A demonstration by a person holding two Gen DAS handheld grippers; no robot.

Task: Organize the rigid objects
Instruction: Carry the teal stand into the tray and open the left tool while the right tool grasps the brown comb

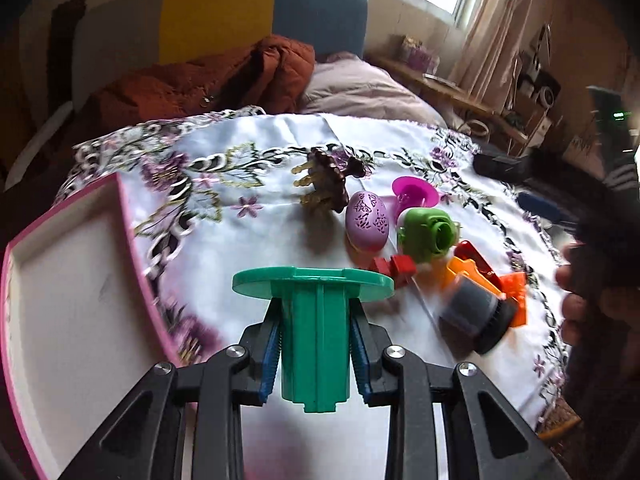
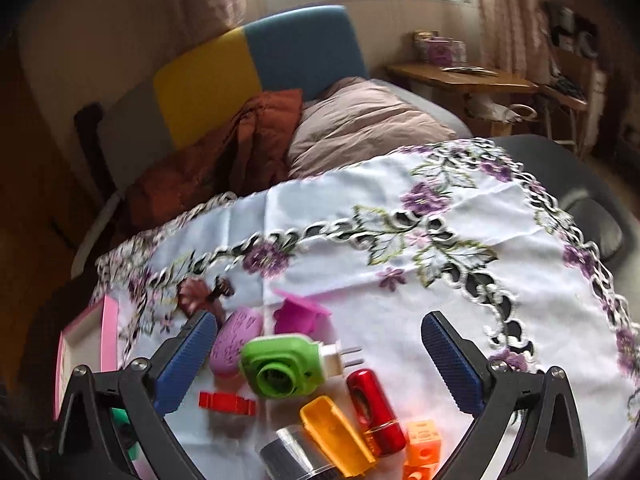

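Note:
My left gripper [image 1: 316, 344] is shut on a teal green plastic piece [image 1: 314, 320], a stem with a flat round flange, held above the cloth. To its left lies the pink-rimmed white box [image 1: 60, 300]. On the cloth sit a brown claw clip [image 1: 326, 184], a purple egg [image 1: 367, 222], a magenta cup [image 1: 414, 190], a green plug-in device [image 1: 426, 234], red clips [image 1: 394, 266], an orange piece [image 1: 468, 270] and a grey roll [image 1: 476, 312]. My right gripper [image 2: 320, 344] stands open above the green device [image 2: 282, 366], red tube [image 2: 372, 410], orange case [image 2: 336, 434] and orange cube [image 2: 422, 442].
A floral embroidered tablecloth [image 2: 440, 280] covers the table. Behind it are a bed with a pink pillow [image 2: 360, 128], a rust-coloured jacket [image 1: 200, 80] and a yellow and blue headboard. A hand [image 1: 580, 292] with the other gripper shows at the right edge of the left wrist view.

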